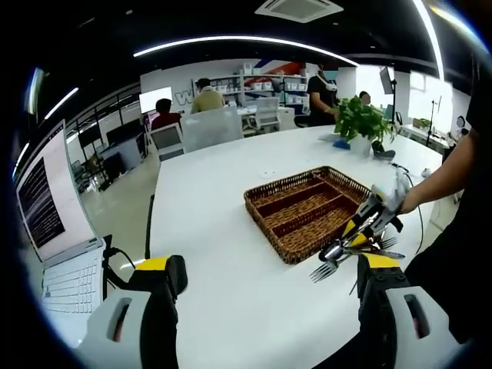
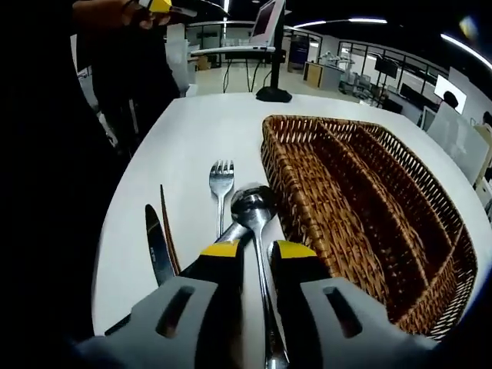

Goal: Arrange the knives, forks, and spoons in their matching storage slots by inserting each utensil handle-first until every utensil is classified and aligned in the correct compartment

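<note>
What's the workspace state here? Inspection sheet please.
Surface: round white table.
Job's things: brown wicker divider tray, slots bare; silver metal spoon, silver fork, dark-bladed knife lying beside it.
Clutter: green potted plant.
Grippers: right claw straddles the spoon handle, grip unclear; left claw open, above the table.
Cables: black cable at the table edge.
Surroundings: open laptop, office desks, people behind.

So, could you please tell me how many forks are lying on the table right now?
At least 2. One fork lies on the white table left of the spoon; the left gripper view shows another fork beside the right tool. More may be hidden in that pile.
</note>
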Motion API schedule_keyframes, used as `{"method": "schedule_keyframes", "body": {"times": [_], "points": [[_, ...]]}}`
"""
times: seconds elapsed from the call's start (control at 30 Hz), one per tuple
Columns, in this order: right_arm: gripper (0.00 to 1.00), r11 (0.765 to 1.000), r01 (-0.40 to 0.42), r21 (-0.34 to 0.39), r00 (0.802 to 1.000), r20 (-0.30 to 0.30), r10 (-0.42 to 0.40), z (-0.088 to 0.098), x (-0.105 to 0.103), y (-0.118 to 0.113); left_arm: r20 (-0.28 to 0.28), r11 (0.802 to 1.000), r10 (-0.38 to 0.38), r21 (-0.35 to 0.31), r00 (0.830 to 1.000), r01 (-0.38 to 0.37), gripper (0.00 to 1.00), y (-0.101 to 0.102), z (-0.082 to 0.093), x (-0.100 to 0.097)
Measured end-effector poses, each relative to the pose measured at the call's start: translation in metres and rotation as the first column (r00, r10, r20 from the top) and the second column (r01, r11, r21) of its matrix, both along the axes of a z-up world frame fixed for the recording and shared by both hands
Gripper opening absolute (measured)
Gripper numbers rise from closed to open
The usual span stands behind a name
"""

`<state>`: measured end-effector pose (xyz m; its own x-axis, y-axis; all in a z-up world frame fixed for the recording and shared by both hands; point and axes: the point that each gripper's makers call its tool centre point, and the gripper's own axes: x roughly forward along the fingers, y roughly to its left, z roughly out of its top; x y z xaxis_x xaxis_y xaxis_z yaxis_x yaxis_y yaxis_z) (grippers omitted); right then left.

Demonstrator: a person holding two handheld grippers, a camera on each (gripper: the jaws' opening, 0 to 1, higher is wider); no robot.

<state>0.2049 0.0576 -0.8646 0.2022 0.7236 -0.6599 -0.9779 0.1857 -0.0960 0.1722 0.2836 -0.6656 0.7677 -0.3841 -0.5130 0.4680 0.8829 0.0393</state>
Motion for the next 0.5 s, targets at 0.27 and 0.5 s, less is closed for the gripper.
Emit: {"method": "schedule_keyframes", "body": {"times": [0.27, 0.5], "points": [[0.09, 0.996, -0.056, -0.064, 0.997, 0.057, 0.06, -0.0092, -0.0024, -0.0048, 0.0, 1.0, 0.001, -0.004, 1.0, -0.001, 1.0, 0.0001, 0.0002, 0.0012], [0.06, 0.991, -0.104, -0.081, 0.989, 0.095, 0.112, -0.0075, -0.003, -0.0002, 0.002, 1.0, 0.003, -0.005, 1.0, -0.003, 1.0, -0.0001, 0.0005, 0.0023]]}}
